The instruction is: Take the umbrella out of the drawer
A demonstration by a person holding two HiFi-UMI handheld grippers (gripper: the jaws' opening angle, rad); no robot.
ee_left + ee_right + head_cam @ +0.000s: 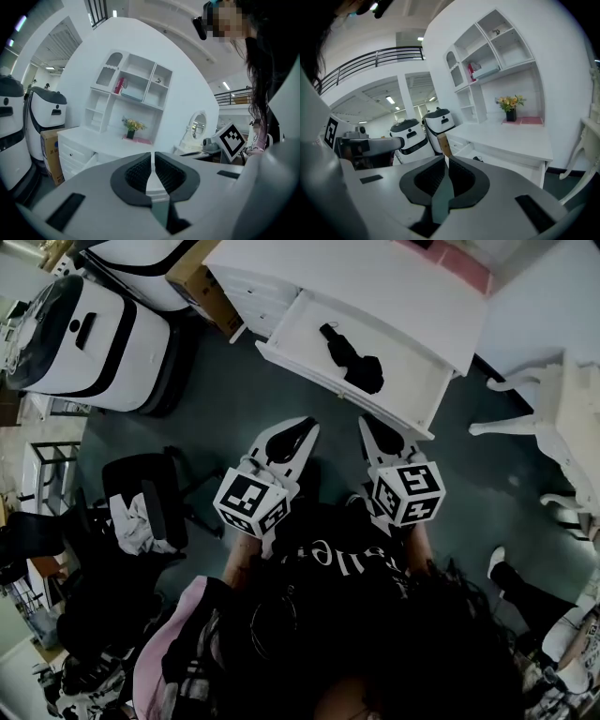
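Observation:
A black folded umbrella (352, 360) lies in the open white drawer (412, 376) of the white desk (375, 282). In the right gripper view the umbrella (478, 159) shows as a small dark shape inside the drawer (499, 164). My left gripper (305, 429) and right gripper (367, 424) are held side by side just short of the drawer's front edge, both pointing toward it. The left gripper (153, 164) is shut with nothing between its pads. The right gripper (446, 169) is shut too, and holds nothing.
Two white robots (94, 334) and a cardboard box (202, 282) stand left of the desk. A black chair (141, 502) draped with clothes is at the left. A white stool (553, 418) stands on the right. A vase of flowers (510, 105) sits on the desk under shelves.

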